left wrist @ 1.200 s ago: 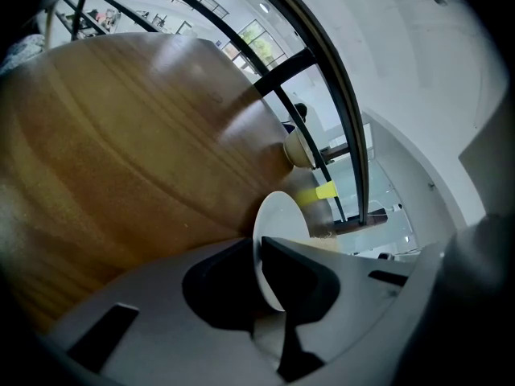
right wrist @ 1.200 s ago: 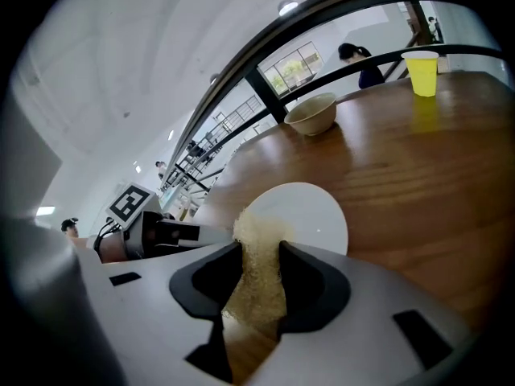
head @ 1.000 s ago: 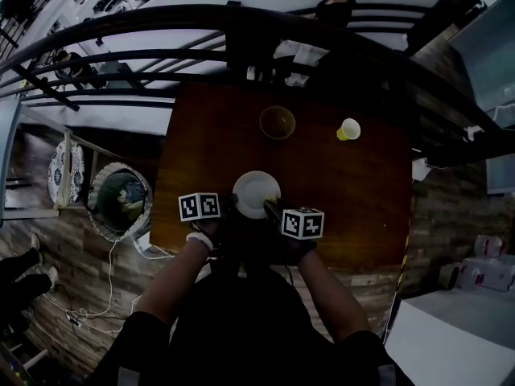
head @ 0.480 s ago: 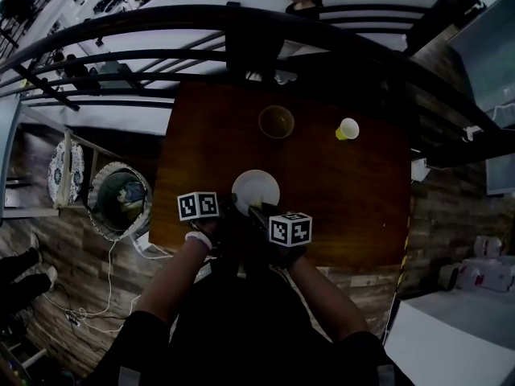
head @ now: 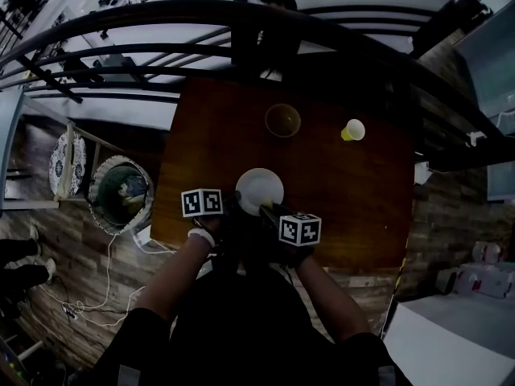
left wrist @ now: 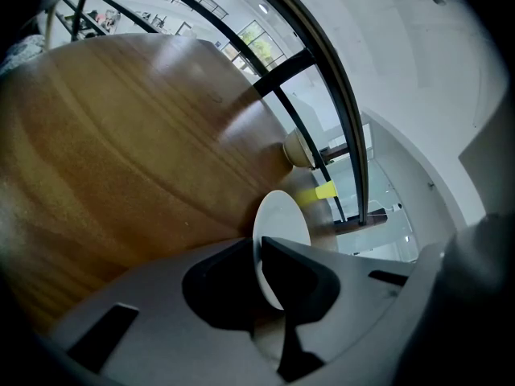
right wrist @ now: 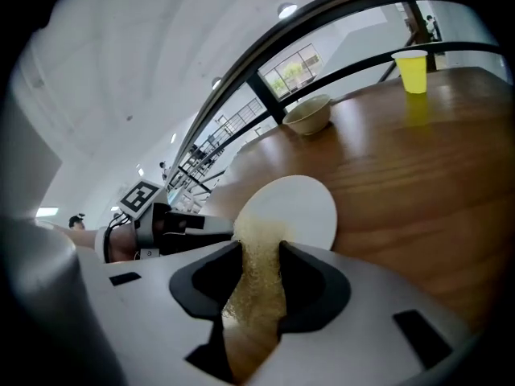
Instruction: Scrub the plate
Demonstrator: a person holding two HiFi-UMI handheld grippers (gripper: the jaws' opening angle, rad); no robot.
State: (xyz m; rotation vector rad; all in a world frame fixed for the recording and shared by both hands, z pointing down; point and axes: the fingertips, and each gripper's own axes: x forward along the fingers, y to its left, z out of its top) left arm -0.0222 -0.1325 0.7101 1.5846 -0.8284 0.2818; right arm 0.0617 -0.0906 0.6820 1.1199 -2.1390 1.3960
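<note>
Yellow-tan scrubbing pad (right wrist: 257, 284) fills the right tongs (right wrist: 259, 252), whose jaws are closed tight on it. Its tip is pressed to the near edge of the white plate (right wrist: 302, 203). The left tongs (left wrist: 259, 252) are clamped on the plate's rim from the other side. The plate lies at the near middle of the wooden table (head: 354, 191). Farther back stand a tan bowl (head: 282, 120) and a yellow cup (head: 352, 129), well apart from the plate.
</note>
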